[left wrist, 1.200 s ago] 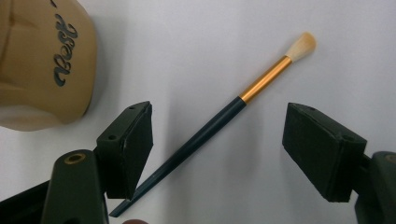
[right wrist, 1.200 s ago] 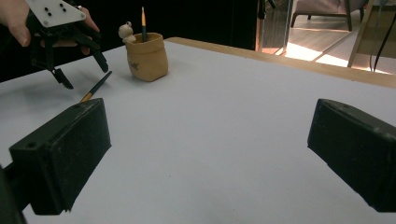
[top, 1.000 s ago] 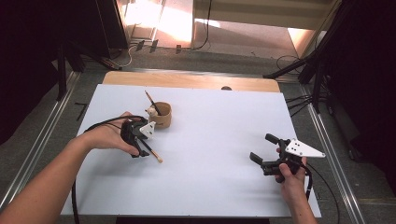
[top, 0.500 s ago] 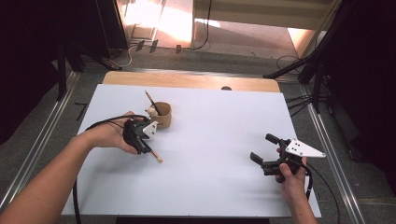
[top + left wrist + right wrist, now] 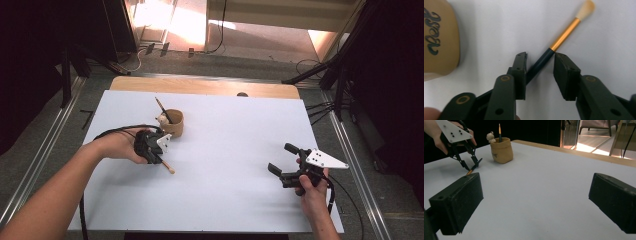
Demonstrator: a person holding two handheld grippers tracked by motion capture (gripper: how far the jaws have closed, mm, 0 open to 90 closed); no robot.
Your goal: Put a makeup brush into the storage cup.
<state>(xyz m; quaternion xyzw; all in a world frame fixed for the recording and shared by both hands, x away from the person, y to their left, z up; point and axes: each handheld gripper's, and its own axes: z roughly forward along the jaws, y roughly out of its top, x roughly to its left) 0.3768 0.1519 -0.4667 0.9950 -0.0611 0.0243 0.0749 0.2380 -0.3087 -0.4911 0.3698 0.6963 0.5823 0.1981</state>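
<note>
Brush (image 5: 554,47) with dark handle, gold ferrule, pale tip, flat between closing, not yet pinching left tool (image 5: 540,65) pads

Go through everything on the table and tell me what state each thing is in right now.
Brush: flat on the table, dark handle between the left jaws.
Left gripper: jaws just been closing, one pad at the handle, the other apart.
Right gripper: open, holding nothing.
Cup: upright, a second brush standing in it.
</note>
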